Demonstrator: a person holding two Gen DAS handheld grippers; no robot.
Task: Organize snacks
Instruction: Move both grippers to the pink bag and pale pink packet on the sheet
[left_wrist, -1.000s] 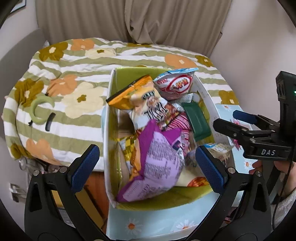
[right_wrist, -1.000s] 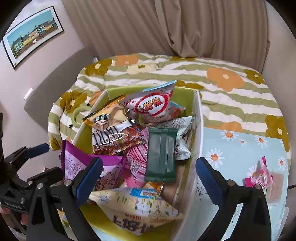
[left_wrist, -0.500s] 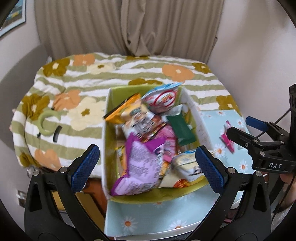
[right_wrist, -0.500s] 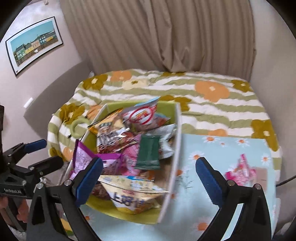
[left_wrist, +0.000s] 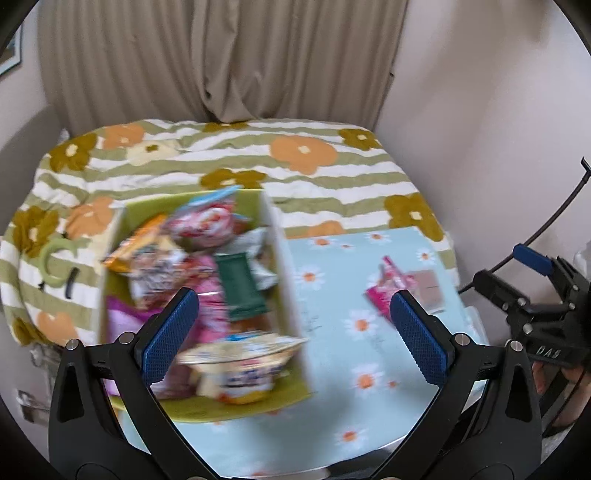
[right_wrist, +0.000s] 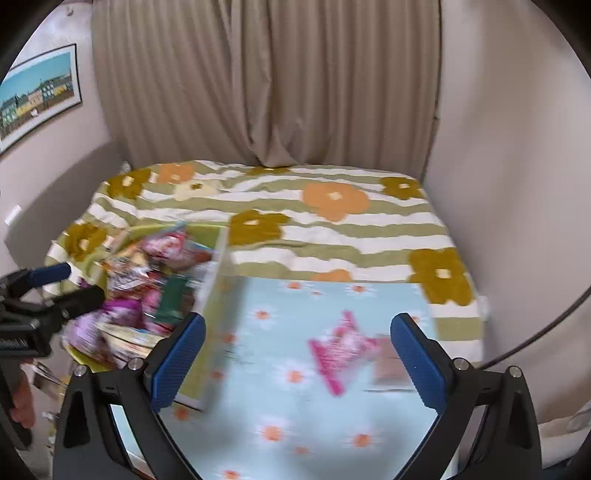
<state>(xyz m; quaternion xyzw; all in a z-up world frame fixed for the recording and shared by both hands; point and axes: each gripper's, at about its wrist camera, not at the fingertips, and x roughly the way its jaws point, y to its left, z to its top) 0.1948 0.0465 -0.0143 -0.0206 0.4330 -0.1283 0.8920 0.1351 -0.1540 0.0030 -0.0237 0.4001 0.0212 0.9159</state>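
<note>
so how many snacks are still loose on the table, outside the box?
1 for sure: a pink packet on the table, right of the box. A flat tan item touches its right side; too blurred to call it a snack.

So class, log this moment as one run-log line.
left gripper: open, empty | right gripper: open, empty | box: full | pink packet: on table, outside box

We see beige pleated curtain (right_wrist: 266, 85) across back wall, framed townscape pic (right_wrist: 37, 96) on left wall, bed w/ green-striped floral blanket (right_wrist: 332, 218), table under blue daisy cloth (right_wrist: 295, 406).
</note>
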